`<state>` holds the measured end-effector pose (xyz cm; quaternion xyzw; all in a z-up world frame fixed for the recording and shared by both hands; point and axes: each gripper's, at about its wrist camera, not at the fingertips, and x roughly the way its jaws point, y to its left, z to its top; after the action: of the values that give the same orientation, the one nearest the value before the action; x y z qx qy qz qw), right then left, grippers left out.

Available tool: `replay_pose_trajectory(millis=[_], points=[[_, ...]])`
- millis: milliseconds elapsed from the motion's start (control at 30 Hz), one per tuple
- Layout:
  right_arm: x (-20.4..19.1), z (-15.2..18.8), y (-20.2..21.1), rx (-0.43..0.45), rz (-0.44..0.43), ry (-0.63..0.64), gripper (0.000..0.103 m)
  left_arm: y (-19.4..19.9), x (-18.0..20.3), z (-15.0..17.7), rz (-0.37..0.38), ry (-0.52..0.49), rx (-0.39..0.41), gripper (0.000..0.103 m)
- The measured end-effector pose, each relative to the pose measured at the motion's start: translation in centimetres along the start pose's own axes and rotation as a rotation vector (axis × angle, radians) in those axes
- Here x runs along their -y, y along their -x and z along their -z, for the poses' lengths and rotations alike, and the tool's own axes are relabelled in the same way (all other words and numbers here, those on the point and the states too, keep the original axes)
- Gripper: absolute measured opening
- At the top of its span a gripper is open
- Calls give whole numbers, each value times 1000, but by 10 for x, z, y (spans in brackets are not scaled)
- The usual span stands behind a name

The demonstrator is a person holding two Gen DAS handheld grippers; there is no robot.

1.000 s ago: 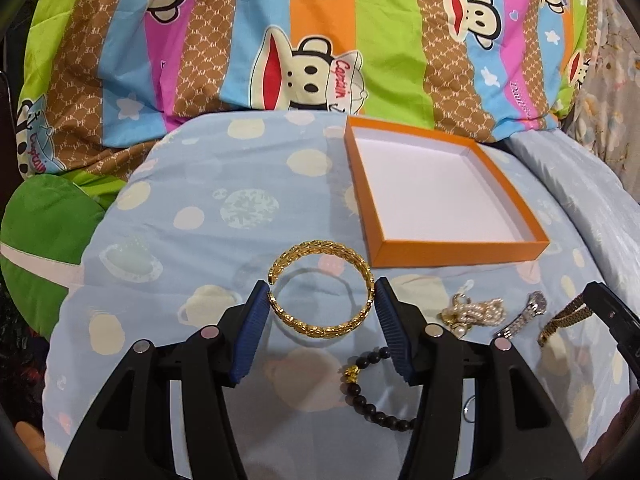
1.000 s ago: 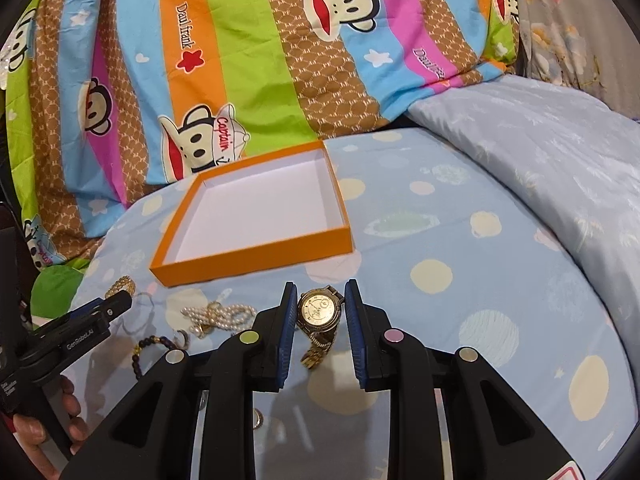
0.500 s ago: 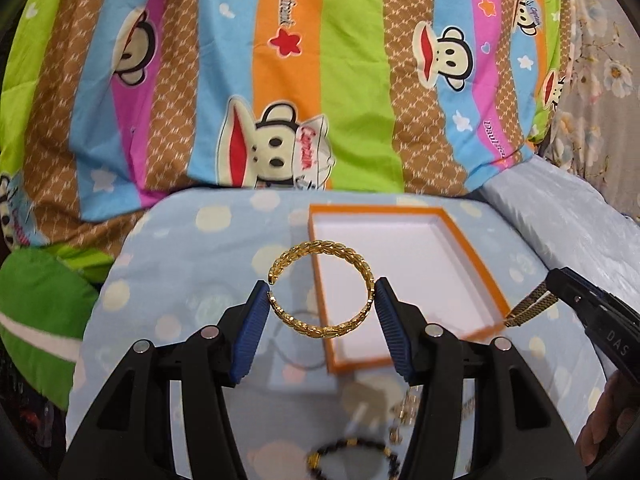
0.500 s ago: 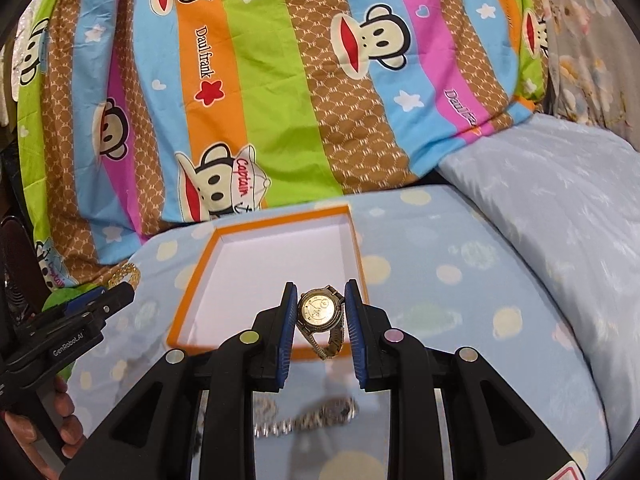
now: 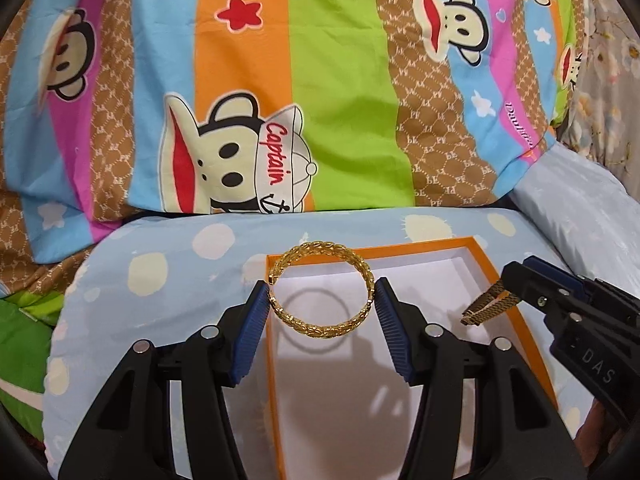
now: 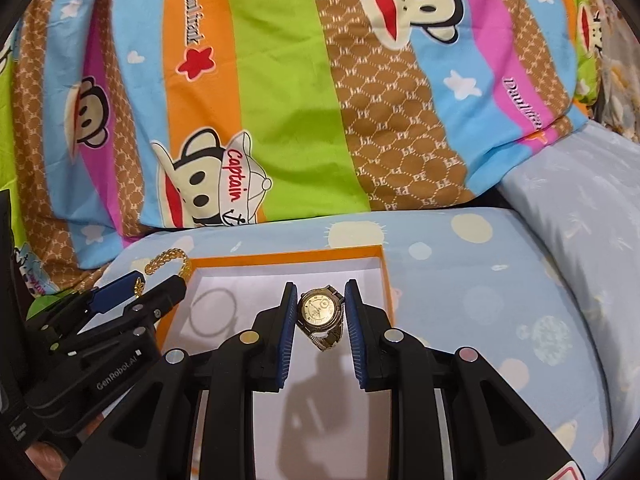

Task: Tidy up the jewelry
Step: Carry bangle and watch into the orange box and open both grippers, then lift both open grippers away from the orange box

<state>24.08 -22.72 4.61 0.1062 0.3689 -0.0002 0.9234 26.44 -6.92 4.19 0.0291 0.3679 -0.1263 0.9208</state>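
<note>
My left gripper [image 5: 322, 294] is shut on a gold braided bangle [image 5: 320, 326] and holds it in the air over the left part of the orange box [image 5: 400, 251] with a white inside. My right gripper [image 6: 320, 312] is shut on a gold watch [image 6: 320, 310] and holds it above the same box [image 6: 280, 258]. The watch's band [image 5: 486, 306] hangs from the right gripper [image 5: 516, 284] in the left wrist view. The left gripper [image 6: 160, 284] with the bangle [image 6: 168, 260] shows at the left of the right wrist view.
The box lies on a pale blue dotted sheet [image 5: 168, 280]. A striped monkey-print quilt [image 5: 320, 100] rises behind it. A pale blue pillow [image 6: 580, 216] lies to the right.
Both grippers have risen off the sheet with their pieces and moved forward over the box. The other jewelry on the sheet has dropped out of view.
</note>
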Motion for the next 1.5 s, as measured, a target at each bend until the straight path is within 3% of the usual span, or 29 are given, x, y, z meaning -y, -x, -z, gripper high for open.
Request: replay_pose_trajectory(millis=[233, 267, 333, 400, 567, 800, 1100, 1367, 1500], points=[[3, -12, -32, -44, -2, -7, 24, -25, -1, -4, -13, 2, -34, 53], [4, -12, -32, -34, -3, -12, 25, -25, -1, -4, -21, 4, -34, 58], [6, -13, -29, -14, 1, -24, 36, -24, -4, -6, -27, 14, -26, 69], [9, -13, -20, 16, 15, -26, 36, -18, -7, -7, -30, 27, -2, 76], [19, -2, 13, 55, 27, -36, 36, 11, -21, -7, -24, 61, 47, 76], [33, 53, 72, 72, 89, -49, 42, 67, -48, 21, -39, 106, 79, 77], [47, 137, 124, 3, 132, -143, 42, 131, -56, 94, -74, 78, 83, 77], [31, 191, 157, -40, 148, -142, 42, 150, -42, 141, -79, 52, 12, 77], [23, 206, 168, -42, 137, -144, 42, 153, -33, 159, -115, 43, -23, 77]])
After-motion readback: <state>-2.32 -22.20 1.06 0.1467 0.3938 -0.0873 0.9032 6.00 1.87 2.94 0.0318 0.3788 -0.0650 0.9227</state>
